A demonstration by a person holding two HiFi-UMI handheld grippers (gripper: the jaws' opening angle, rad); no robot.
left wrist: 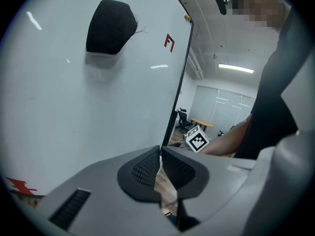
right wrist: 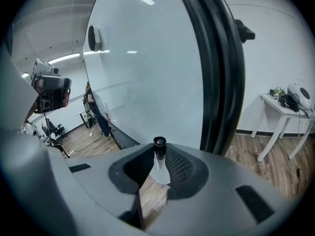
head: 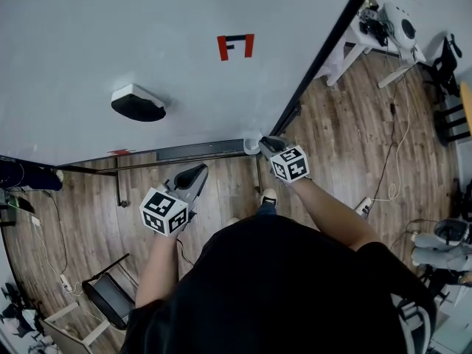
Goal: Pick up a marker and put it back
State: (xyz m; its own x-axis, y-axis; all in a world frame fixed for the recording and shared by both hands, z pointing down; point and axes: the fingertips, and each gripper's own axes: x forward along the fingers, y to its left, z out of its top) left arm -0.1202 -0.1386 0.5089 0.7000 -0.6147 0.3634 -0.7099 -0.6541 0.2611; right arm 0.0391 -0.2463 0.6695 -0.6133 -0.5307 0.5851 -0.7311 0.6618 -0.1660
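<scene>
Currently right tool [right wrist: 158, 150] clamps marker [right wrist: 159, 162] near tray [head: 199, 151].

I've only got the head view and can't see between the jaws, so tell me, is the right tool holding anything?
Observer: Yes. In the right gripper view the right tool is closed on a marker, white barrel with a black end.
Operator: And the other one?
Observer: The left tool has its jaws together, with nothing between them.
</scene>
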